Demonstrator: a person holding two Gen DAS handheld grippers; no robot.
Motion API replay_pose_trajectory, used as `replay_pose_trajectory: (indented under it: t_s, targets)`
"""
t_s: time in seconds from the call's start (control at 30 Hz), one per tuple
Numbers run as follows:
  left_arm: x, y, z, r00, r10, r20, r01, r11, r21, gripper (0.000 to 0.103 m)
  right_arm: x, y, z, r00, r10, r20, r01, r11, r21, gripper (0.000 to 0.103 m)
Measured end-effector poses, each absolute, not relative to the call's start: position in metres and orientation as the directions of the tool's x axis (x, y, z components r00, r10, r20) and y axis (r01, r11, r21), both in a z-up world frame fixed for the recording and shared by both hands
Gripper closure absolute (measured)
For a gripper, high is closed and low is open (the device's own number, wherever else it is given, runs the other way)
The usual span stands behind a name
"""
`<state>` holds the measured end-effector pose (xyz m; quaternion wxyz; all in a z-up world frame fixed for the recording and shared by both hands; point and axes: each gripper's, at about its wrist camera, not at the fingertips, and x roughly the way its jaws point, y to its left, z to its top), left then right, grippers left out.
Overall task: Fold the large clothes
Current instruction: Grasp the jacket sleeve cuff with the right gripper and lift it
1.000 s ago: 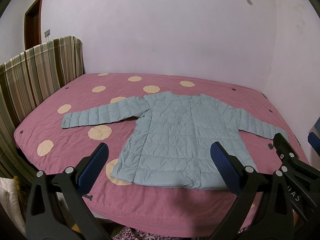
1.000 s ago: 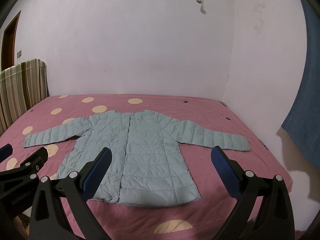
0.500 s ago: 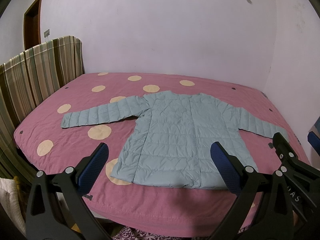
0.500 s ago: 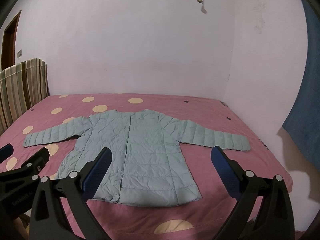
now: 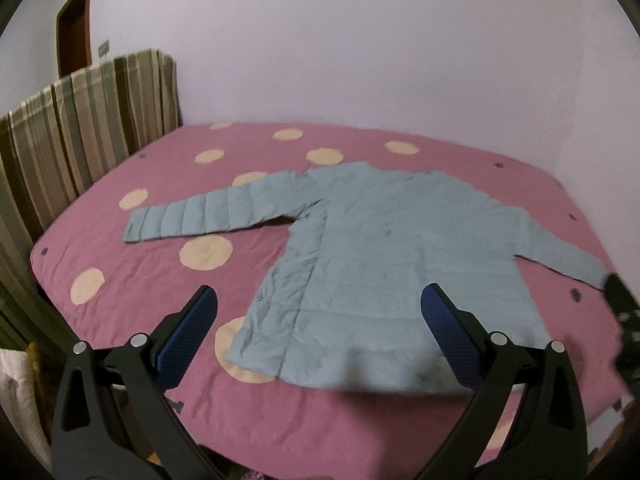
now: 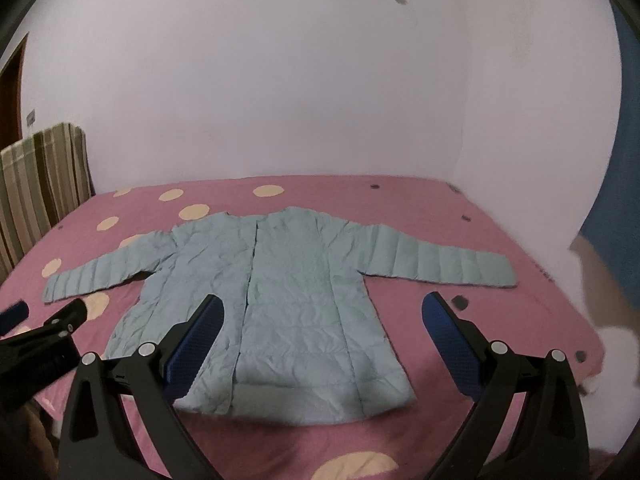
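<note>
Pink spotted bedspread (image 5: 152, 276) against pale walls, striped headboard (image 5: 80, 128) off to the left. Jacket (image 5: 384, 264) lies flat, sleeves spread, just ahead of both tongs. Left tongs (image 5: 318, 344) and right tongs (image 6: 320, 346) gape wide, holding nothing.

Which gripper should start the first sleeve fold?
Probably either: both grippers, left and right, hover open at the jacket's hem. Slight edge to the right one, as the right sleeve lies nearer it.

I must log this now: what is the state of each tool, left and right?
Left tool: open, holding nothing, above the jacket.
Right tool: open, holding nothing.
</note>
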<state>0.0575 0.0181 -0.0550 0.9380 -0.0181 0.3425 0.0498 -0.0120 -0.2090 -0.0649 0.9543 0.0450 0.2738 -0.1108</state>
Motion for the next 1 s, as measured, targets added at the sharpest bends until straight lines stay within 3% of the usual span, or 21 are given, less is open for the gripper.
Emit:
replay_pose_trajectory:
  t_s: [0.13, 0.57, 0.63, 0.67, 0.7, 1.0]
  targets:
    - [0.108, 0.045, -0.086, 0.693, 0.163, -0.702, -0.204, 0.979, 0.026, 0.002, 0.016, -0.246, -0.091, 0.814, -0.114, -0.570, 0.242, 0.958, 0.155, 0.004]
    - [0.228, 0.177, -0.187, 0.411, 0.444, -0.796, -0.579, 0.801, 0.148, 0.002, 0.110, -0.437, -0.179, 0.709, -0.163, -0.686, 0.515, 0.785, 0.345, 0.006]
    - [0.235, 0.193, -0.198, 0.382, 0.460, -0.802, -0.617, 0.773, 0.149, 0.002, 0.115, -0.461, -0.190, 0.698, -0.180, -0.694, 0.551, 0.753, 0.359, 0.021]
    - [0.237, 0.202, -0.202, 0.363, 0.469, -0.805, -0.634, 0.758, 0.155, 0.002, 0.118, -0.476, -0.199, 0.672, -0.201, -0.713, 0.589, 0.729, 0.350, 0.045]
    - [0.239, 0.209, -0.207, 0.346, 0.474, -0.810, -0.647, 0.745, 0.160, 0.002, 0.120, -0.489, -0.206, 0.647, -0.211, -0.733, 0.621, 0.702, 0.347, 0.050]
    - [0.247, 0.247, -0.232, 0.229, 0.535, -0.813, -0.728, 0.649, 0.222, 0.002, 0.112, -0.574, -0.242, 0.677, -0.199, -0.708, 0.694, 0.492, 0.525, 0.049]
